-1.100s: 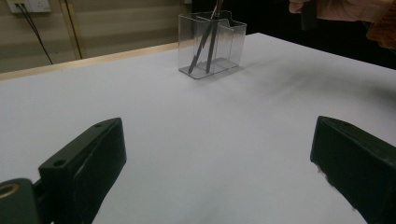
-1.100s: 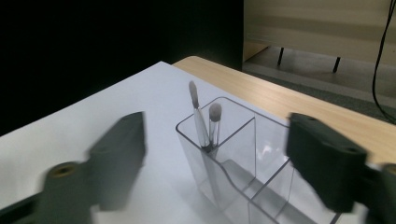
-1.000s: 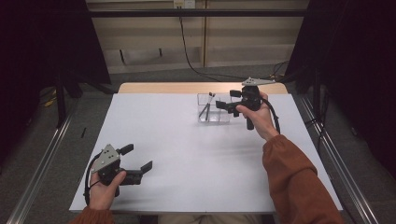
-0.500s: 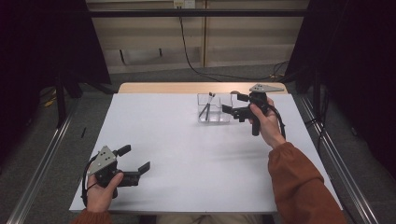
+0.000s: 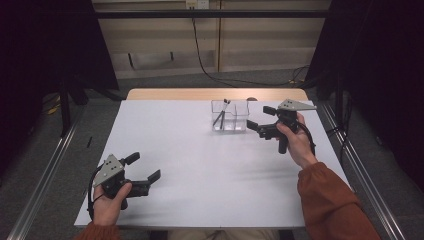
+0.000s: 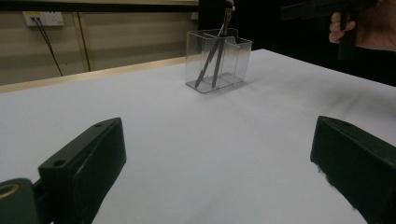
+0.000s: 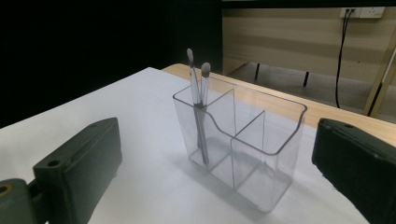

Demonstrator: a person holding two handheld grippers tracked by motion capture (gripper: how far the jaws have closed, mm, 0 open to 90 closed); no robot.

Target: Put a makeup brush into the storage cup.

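Note:
A clear plastic organizer (image 5: pixel 235 118) with dividers stands at the far middle of the white table (image 5: pixel 200 150). Two thin grey sticks with pale tips (image 5: pixel 220 114) lean in its left compartment. My right gripper (image 5: pixel 258 119) is open just to the right of the organizer and points at it, with nothing between the jaws. In the right gripper view the organizer (image 7: pixel 261 149) and the sticks (image 7: pixel 198 93) sit ahead of the open right gripper (image 7: pixel 215 177). My left gripper (image 5: pixel 146 166) is open and empty near the front left edge. In its own view the left gripper (image 6: pixel 215 172) faces the distant organizer (image 6: pixel 233 51).
A wooden strip (image 5: pixel 170 94) runs along the table's far edge. Metal rails (image 5: pixel 45 180) flank both sides. A black cable (image 5: pixel 200 50) hangs down the back wall. The right hand and its gripper (image 6: pixel 327 9) appear at the top right of the left gripper view.
My right gripper has drawn back to the right, away from the organizer. The left gripper has shifted slightly toward the near edge. Both stayed open.

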